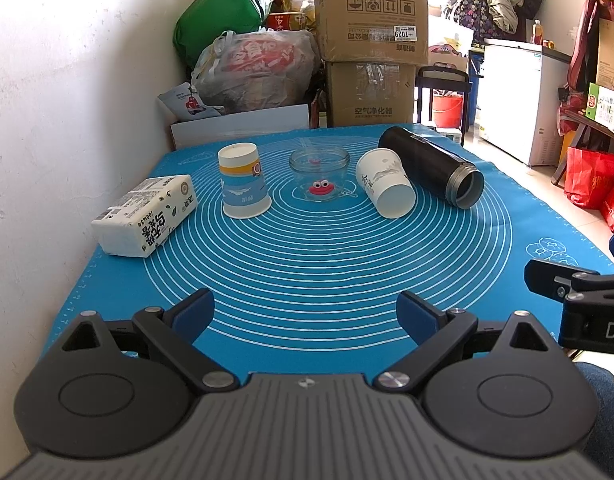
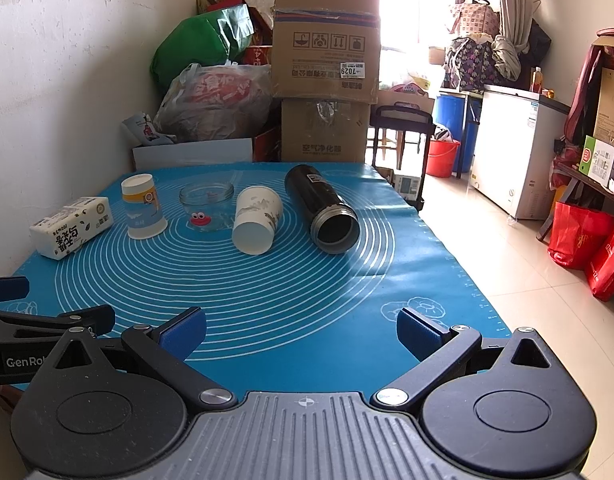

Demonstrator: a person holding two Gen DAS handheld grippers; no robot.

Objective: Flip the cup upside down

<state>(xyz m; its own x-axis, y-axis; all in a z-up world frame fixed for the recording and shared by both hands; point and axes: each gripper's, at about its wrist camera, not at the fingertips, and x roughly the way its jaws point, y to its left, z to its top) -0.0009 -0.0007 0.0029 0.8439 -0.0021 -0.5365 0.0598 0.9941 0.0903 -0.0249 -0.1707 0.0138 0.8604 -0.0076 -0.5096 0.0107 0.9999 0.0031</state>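
Observation:
A white paper cup [image 1: 384, 182] lies on its side on the blue mat [image 1: 307, 264], mouth toward me; it also shows in the right wrist view [image 2: 255, 217]. A second paper cup with blue and yellow bands [image 1: 244, 185] stands upside down at the left [image 2: 143, 205]. My left gripper [image 1: 305, 316] is open and empty, low over the mat's near edge. My right gripper [image 2: 301, 330] is open and empty, to the right of the left one, also at the near edge. Both are well short of the cups.
A glass jar [image 1: 319, 174] stands between the cups. A black thermos [image 1: 431, 164] lies on its side at the right, mouth open. A tissue pack [image 1: 147, 214] lies at the left by the wall. Boxes [image 1: 371, 40] and bags stand behind the table.

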